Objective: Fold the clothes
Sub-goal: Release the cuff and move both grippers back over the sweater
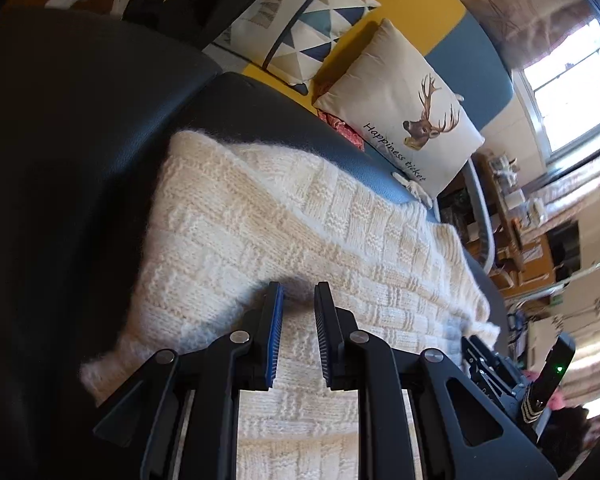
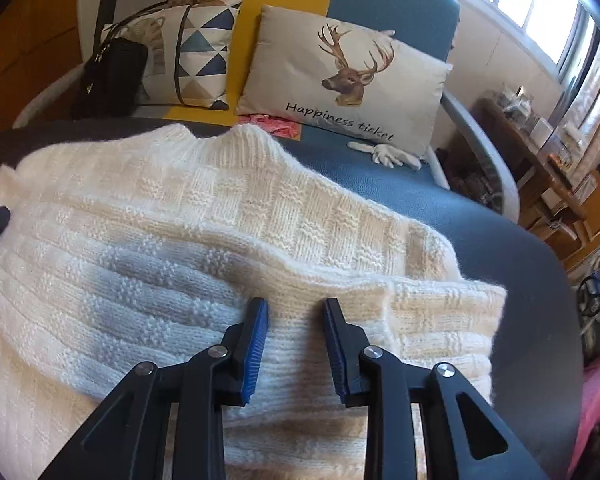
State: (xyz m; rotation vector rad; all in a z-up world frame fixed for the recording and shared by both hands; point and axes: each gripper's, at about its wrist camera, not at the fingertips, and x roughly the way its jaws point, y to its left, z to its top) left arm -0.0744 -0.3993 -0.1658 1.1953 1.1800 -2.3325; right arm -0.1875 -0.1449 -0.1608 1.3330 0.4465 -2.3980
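Cream basket-knit sweater [image 2: 220, 232] partly folded on dark table [image 2: 520, 280], sleeve laid over, more folds left; left gripper [image 1: 298, 292] and right gripper [image 2: 296, 308] both narrowly parted, empty.

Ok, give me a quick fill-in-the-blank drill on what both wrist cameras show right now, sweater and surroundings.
1. The knitted sweater lying on the dark seat is ____ in colour.
2. The cushion behind the sweater shows the head of a ____.
3. The words printed on that cushion read "Happiness ____".
4. The pads on the right gripper fingers are ____ in colour.

Missing words: cream; deer; ticket; blue
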